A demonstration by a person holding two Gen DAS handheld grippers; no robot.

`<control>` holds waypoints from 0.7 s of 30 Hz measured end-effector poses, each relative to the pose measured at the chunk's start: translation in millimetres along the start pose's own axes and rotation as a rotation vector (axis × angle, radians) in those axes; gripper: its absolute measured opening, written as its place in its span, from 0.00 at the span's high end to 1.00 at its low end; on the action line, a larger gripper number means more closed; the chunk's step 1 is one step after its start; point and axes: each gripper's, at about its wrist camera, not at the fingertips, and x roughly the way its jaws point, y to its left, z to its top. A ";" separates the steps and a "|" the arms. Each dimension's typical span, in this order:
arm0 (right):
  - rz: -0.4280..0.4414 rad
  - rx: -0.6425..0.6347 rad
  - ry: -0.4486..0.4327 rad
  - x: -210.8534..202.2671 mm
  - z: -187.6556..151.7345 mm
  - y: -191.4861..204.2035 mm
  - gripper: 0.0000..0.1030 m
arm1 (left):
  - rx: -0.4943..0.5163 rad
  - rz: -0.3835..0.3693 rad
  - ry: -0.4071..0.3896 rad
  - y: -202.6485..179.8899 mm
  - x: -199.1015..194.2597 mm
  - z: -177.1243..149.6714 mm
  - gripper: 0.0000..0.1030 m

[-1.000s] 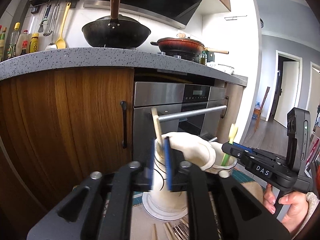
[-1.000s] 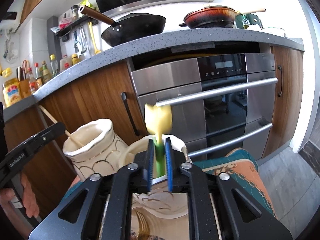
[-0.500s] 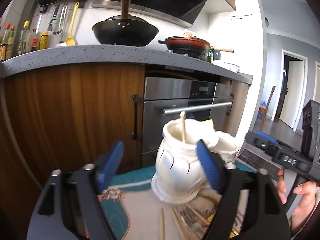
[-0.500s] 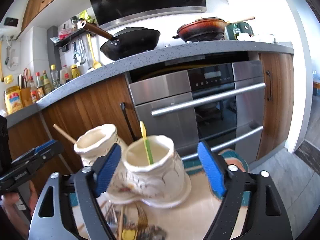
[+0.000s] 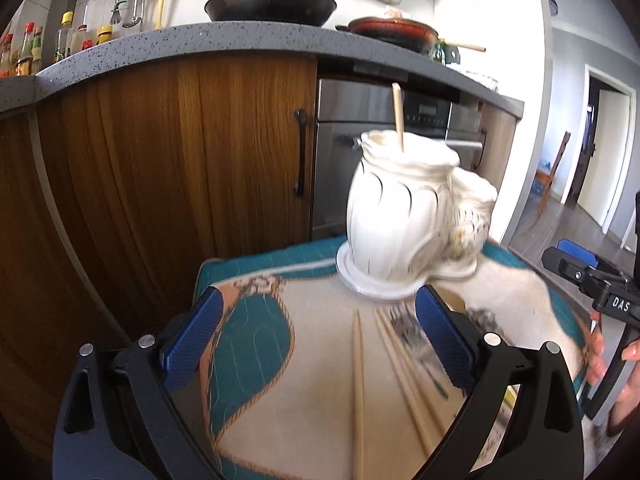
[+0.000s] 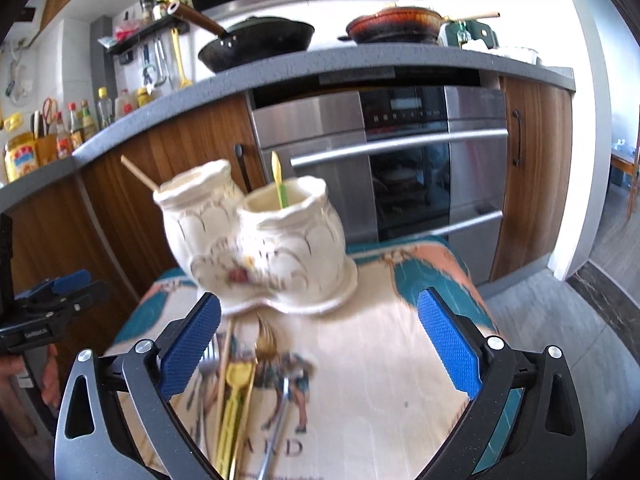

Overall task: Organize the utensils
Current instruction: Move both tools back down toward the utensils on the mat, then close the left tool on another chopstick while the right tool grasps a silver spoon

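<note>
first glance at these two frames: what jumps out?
The cream double-pot holder at the far end of the cloth-covered table, a chopstick standing in one pot and a yellow-green utensil in the other. Nearer, loose chopsticks and forks lie on the cloth. Both tongs, left and right, are opening wide with nothing between them.

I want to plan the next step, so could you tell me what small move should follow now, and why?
Probably lower the left hand-held gripper onto the chopsticks lying on the cloth. Its jaws are opening with nothing between them, one chopstick already stands in the taller jar, and loose utensils remain.
</note>
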 end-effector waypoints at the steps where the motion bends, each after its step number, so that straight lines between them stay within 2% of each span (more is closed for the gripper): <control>1: -0.006 -0.002 0.012 0.2 -2.6 0.1 0.05 | 0.012 0.004 0.010 -1.7 -1.0 -3.1 0.07; 4: -0.014 -0.008 0.043 0.2 -10.7 0.7 0.05 | 0.036 0.013 0.039 -5.4 -1.8 -12.0 0.07; 16: -0.058 -0.048 0.198 13.0 -32.9 -0.1 0.05 | 0.106 0.060 0.241 -12.5 19.2 -36.9 0.07; 21: -0.074 -0.093 0.245 18.7 -37.9 3.9 0.05 | 0.150 0.071 0.288 -18.6 25.5 -44.5 0.08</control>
